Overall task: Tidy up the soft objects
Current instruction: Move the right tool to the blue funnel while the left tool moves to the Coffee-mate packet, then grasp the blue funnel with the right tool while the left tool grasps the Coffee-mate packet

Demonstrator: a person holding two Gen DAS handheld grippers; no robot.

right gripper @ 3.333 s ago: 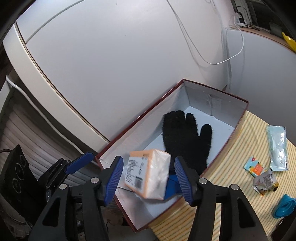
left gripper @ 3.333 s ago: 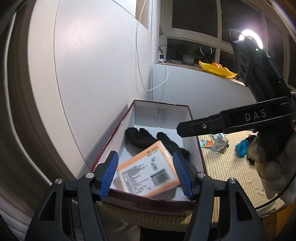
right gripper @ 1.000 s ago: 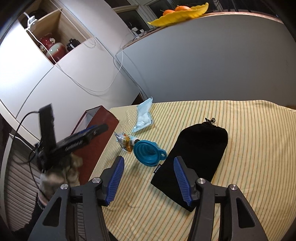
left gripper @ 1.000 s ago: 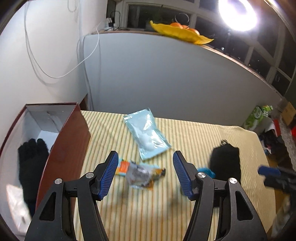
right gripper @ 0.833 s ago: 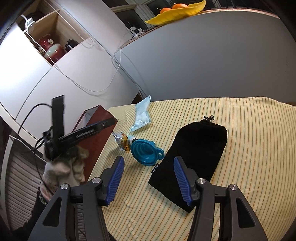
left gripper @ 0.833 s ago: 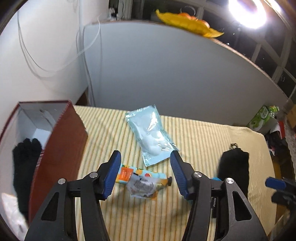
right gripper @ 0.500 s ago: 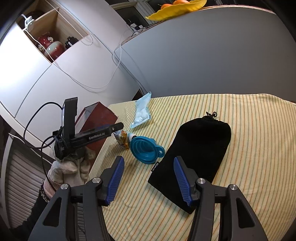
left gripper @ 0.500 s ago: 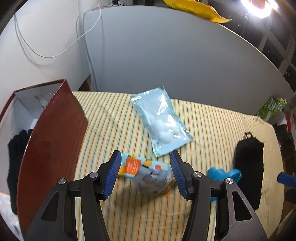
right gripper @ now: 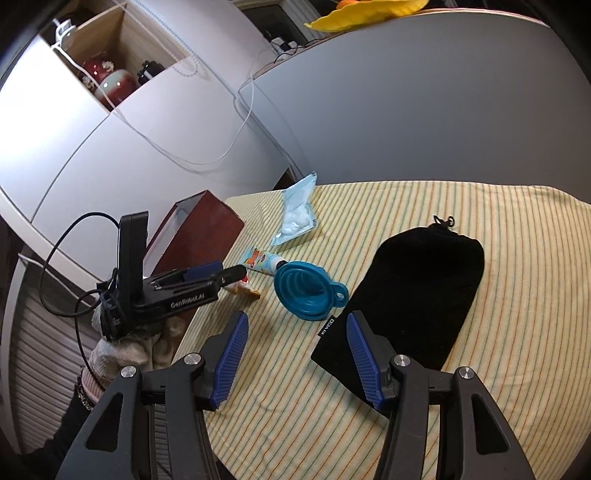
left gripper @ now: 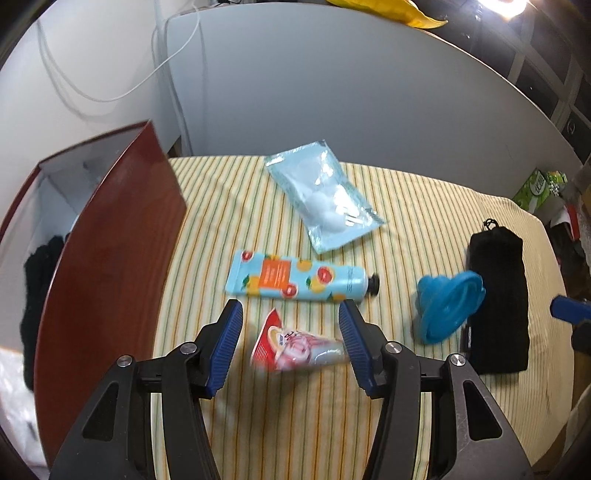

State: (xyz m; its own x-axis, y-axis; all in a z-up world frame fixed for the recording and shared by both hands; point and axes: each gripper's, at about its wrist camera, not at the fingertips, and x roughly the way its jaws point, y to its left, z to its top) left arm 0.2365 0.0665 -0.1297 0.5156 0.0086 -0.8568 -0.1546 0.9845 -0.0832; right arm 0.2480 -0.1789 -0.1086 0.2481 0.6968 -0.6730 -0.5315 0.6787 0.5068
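My left gripper is open, its jaws on either side of a crumpled red and pink packet on the striped cloth, not closed on it. Beyond it lie a fruit-print tube and a pale blue bag of cotton balls. A blue funnel and a black pouch lie to the right. The red box on the left holds a black glove. My right gripper is open and empty, above the cloth near the pouch and funnel. The left gripper shows there too.
The striped table ends at a grey partition wall behind. A white cable hangs down the wall. A yellow fruit dish sits on the ledge. A green pack lies beyond the table's right end.
My left gripper has left the box, swung right over the table and come down around the red packet. My right gripper has barely moved.
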